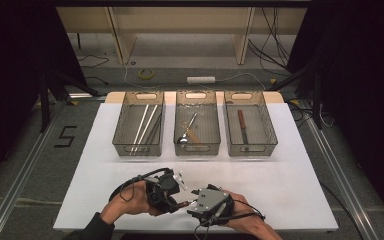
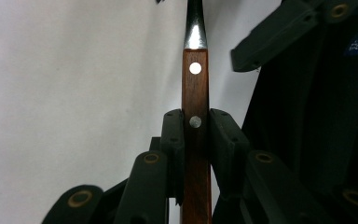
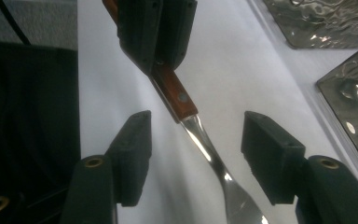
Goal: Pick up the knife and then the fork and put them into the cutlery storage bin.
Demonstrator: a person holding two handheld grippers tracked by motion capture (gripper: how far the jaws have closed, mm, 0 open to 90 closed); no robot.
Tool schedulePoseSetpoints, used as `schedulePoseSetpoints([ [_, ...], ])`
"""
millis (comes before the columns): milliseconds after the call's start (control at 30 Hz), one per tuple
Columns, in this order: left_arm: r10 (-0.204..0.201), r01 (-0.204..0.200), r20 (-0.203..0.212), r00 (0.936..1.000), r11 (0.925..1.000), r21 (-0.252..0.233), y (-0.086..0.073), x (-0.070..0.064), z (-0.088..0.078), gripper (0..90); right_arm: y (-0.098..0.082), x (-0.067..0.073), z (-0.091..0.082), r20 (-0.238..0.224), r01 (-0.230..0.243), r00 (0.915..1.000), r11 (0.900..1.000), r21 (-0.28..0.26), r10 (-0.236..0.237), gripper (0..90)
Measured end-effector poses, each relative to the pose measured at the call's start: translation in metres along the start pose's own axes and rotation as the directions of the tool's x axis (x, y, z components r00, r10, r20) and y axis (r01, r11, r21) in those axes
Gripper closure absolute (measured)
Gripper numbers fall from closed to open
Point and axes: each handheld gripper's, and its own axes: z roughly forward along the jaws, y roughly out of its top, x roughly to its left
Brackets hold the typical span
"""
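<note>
A metal utensil with a brown riveted wooden handle (image 2: 196, 88) is held above the white table near its front edge. My left gripper (image 2: 196, 126) is shut on the handle, its pads pressing both sides. In the right gripper view the handle (image 3: 177, 95) comes down from the left gripper's jaws into a shiny metal neck (image 3: 205, 144). My right gripper (image 3: 196, 140) stands open, one jaw on each side of that neck, not touching it. The utensil's head is cut off by the frame edge. In the high view the left gripper (image 1: 176, 201) and right gripper (image 1: 195, 199) face each other, the utensil (image 1: 184, 204) between them.
Three clear trays stand in a row at the back of the white table (image 1: 290, 185). The left tray (image 1: 117, 135) holds light sticks, the middle tray (image 1: 197, 151) a spoon, the right tray (image 1: 272, 132) a brown-handled piece. Cables lie on the floor beyond.
</note>
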Motion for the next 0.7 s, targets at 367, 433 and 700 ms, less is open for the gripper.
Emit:
schedulePoseSetpoints([
  [367,0.009,-0.009,0.021,0.9997,1.0,0.0,0.001,-0.004,-0.003,75.7,0.001,0.007,0.01,-0.002,0.094,0.9956,0.994,0.049,-0.094,56.9],
  [433,0.01,-0.01,0.024,0.9997,0.9999,0.003,0.002,-0.004,-0.003,75.7,0.001,0.008,0.011,0.001,0.105,0.9944,0.993,0.058,-0.105,58.4],
  [700,0.003,-0.002,0.036,0.9993,0.9999,-0.015,0.003,-0.007,-0.002,75.7,0.004,0.012,0.011,0.012,0.155,0.9877,0.986,0.054,-0.156,66.2],
])
